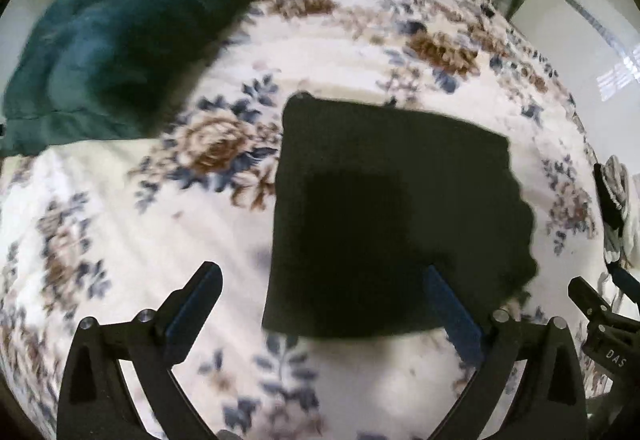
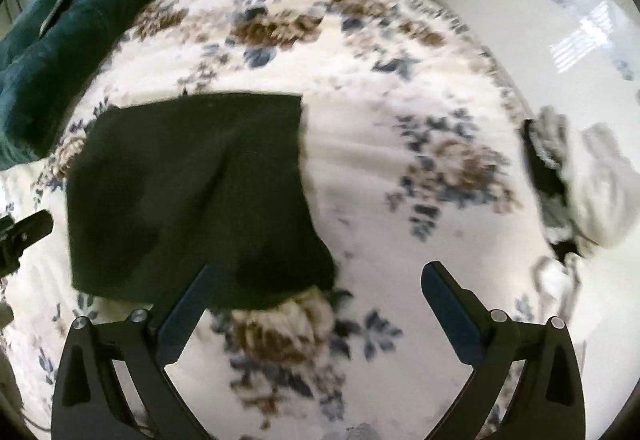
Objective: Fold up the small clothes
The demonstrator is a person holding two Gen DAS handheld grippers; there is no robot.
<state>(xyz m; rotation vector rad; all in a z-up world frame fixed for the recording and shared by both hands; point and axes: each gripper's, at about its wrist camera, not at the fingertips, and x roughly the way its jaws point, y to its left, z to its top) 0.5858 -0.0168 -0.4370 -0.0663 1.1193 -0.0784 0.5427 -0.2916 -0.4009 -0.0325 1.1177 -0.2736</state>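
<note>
A black folded cloth (image 1: 392,215) lies flat on the floral bedspread (image 1: 120,232); it also shows in the right wrist view (image 2: 192,195). My left gripper (image 1: 322,280) is open and empty, hovering over the cloth's near left edge, its right finger above the cloth. My right gripper (image 2: 320,276) is open and empty, above the cloth's near right corner, its left finger over the cloth. The right gripper's tip shows at the left wrist view's right edge (image 1: 596,308). Both views are motion-blurred.
A dark green pillow or bundle (image 1: 132,35) lies at the far left of the bed, also in the right wrist view (image 2: 68,39). A pile of black and white clothes (image 2: 572,175) sits at the bed's right edge. Curtains and a white floor lie beyond.
</note>
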